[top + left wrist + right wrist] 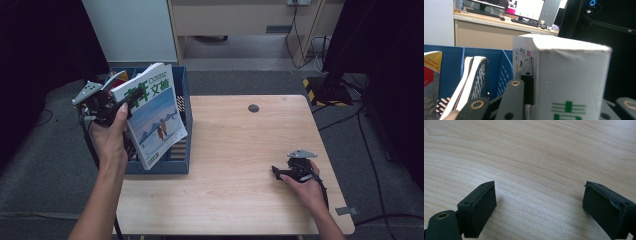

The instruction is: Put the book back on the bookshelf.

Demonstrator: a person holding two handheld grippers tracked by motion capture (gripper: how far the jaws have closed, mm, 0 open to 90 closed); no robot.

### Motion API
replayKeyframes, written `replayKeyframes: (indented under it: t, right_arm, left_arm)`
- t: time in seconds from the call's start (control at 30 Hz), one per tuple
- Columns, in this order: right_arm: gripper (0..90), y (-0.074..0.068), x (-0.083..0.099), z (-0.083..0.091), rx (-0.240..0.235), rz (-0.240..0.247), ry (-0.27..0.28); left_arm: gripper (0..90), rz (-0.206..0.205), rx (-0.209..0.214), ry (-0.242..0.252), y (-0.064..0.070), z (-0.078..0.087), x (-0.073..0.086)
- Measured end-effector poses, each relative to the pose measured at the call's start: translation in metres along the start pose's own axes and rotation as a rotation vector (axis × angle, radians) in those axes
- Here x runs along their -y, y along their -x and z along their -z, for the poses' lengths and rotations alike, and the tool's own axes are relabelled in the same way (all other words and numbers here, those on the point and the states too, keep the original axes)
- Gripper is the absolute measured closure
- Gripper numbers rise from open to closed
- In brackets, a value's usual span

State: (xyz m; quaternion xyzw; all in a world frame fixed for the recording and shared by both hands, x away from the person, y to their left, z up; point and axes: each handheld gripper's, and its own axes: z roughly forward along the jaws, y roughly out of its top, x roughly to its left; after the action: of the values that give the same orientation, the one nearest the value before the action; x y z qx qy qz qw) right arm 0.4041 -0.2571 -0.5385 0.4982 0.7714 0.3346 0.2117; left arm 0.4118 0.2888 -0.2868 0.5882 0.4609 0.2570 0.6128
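Observation:
My left gripper is shut on a magazine with green characters and a snowy blue cover. It holds the magazine tilted above the blue file rack at the table's left side. In the left gripper view the magazine's white spine stands between the jaws, close to the camera. My right gripper rests low over the wooden table near its right front, open. The right gripper view has its two black pads wide apart with bare wood between them.
Other books stand in the blue rack's compartments. A small dark round hole marks the table's far edge. Beyond the table are a desk with monitors, cables on the grey floor and a dark stand base.

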Motion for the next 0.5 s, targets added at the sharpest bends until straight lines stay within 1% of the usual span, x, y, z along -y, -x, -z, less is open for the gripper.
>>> replayKeyframes:
  t: [0.13,0.33,0.4,0.5]
  right_arm:
    - [11.9,0.0000,0.0000,0.0000,0.001,-0.001,0.000]
    - [11.8,0.0001,0.0000,0.0000,0.002,-0.002,0.000]
    - [11.8,0.0002,0.0001,0.0000,0.001,-0.002,0.000]
    - [11.7,0.0003,0.0001,0.0001,0.001,-0.001,0.000]
  left_arm:
    - [73.3,-0.001,-0.003,0.000,0.0006,-0.0024,-0.0004]
    - [73.3,-0.022,-0.014,-0.002,0.0044,-0.0041,-0.0032]
    - [73.3,-0.025,-0.012,-0.002,0.0040,-0.0039,-0.0041]
    - [73.3,-0.020,-0.016,0.002,0.0026,-0.0029,-0.0048]
